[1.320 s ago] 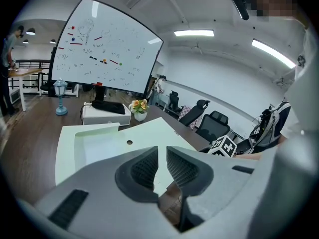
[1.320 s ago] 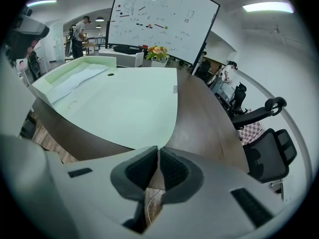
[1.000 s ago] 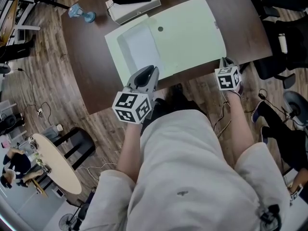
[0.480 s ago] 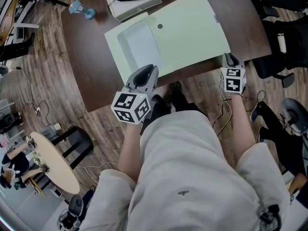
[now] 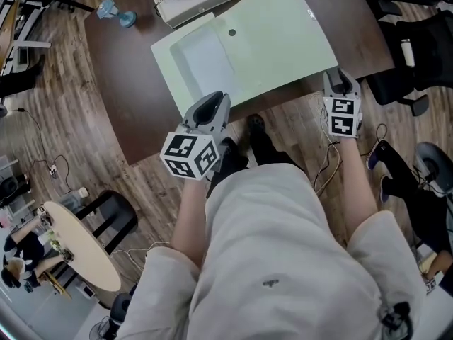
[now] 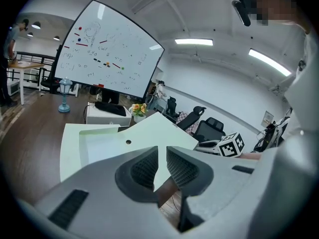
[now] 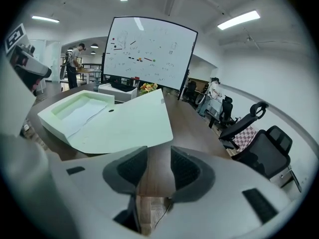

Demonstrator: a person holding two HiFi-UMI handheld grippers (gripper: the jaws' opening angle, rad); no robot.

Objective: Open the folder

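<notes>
Find the pale green folder (image 5: 279,44) on the dark desk (image 5: 131,98), close to its front edge. Lies tray left, cover right and tilted up off the wood: partly open, at a guess. Runs lengthwise across the desk, slanted, right end swung away from the person; turns the cover's free edge rightward. Note the left claw (image 6: 160,167) at the near edge: barely parted, pinching nothing, probably parked there to steady the tray. See the right claw (image 7: 158,172) by the cover's near right corner: has just been spreading, only bare wood in the gap, likely letting the cover go.
</notes>
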